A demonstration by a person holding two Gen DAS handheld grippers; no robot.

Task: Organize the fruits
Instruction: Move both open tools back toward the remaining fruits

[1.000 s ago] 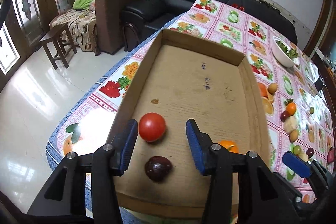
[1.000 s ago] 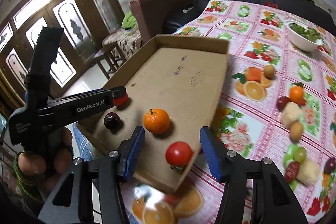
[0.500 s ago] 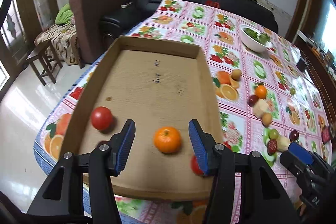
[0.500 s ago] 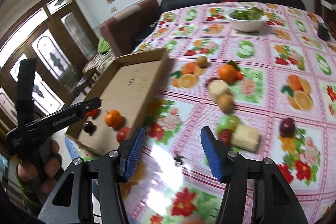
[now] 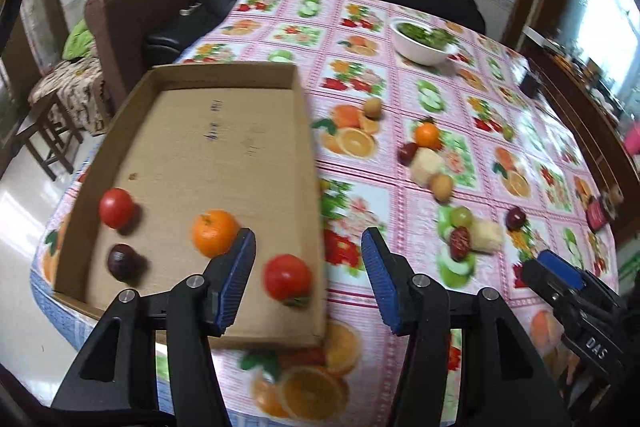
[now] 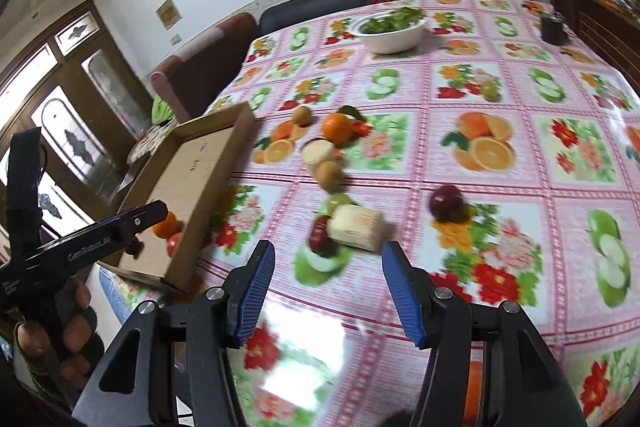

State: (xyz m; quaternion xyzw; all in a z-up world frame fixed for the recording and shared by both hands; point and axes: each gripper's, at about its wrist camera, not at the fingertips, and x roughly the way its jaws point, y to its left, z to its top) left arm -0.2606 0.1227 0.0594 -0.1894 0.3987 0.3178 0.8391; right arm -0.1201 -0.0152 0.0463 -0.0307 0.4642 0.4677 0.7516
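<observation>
A shallow cardboard box (image 5: 224, 147) lies at the table's near left. It holds two tomatoes (image 5: 287, 278), an orange (image 5: 214, 231) and a dark plum (image 5: 121, 261). My left gripper (image 5: 308, 275) is open and empty above the box's right wall. Loose fruit lies on the cloth: an orange (image 6: 337, 127), a pale cylinder piece (image 6: 356, 227), a red date (image 6: 320, 239), a dark red apple (image 6: 447, 202), a green grape (image 6: 340, 199). My right gripper (image 6: 327, 290) is open and empty, just in front of the cylinder piece and date.
A white bowl of greens (image 6: 394, 27) stands at the table's far side, a dark cup (image 6: 554, 29) to its right. A black sofa and brown armchair (image 5: 140, 15) stand beyond the table. The table's near edge drops to a shiny floor on the left.
Both grippers swung right, away from the box. The left went from over the box floor to its right wall. The right left the tomato in the box and now faces the loose fruit.
</observation>
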